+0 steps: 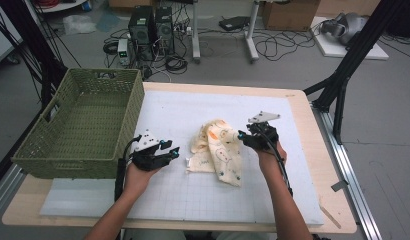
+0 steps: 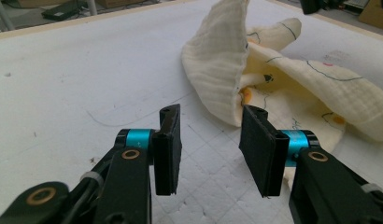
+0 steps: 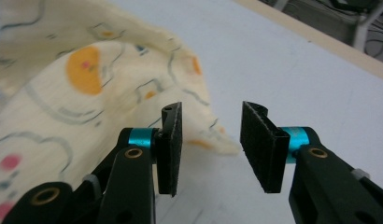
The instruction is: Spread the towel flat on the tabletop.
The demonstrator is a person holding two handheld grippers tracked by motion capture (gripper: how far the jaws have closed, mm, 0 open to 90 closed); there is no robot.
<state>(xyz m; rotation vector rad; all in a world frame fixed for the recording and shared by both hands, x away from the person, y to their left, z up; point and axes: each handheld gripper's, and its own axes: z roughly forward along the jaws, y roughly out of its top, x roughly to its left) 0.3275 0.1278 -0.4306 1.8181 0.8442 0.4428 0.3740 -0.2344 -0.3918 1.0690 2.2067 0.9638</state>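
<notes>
Cloth [image 1: 218, 150] lies crumpled near the middle of the white mat [image 1: 193, 195] on the worktop [image 1: 313, 150]; cream fabric, printed with orange and pink spots and dark outline drawings. One fold stands up in a ridge, the rest slumps flat toward the person.

Left gripper [image 1: 172, 152] sits low over the mat, just left of the cloth, pointing at it. Jaws partly apart, nothing between the pads. In the left gripper view [image 2: 210, 149] the cloth's raised fold [image 2: 217, 70] is just beyond the fingertips, no contact.

Right gripper [image 1: 244, 137] is at the cloth's right edge, angled in toward it. Jaws partly apart, pads bare, nothing gripped. In the right gripper view [image 3: 210, 149] a corner of the cloth [image 3: 87, 93] lies behind the left pad and ends short of the gap; bare mat shows between the jaws.

Green wicker basket [image 1: 68, 150] stands at the worktop's left edge, well apart from the cloth.
</notes>
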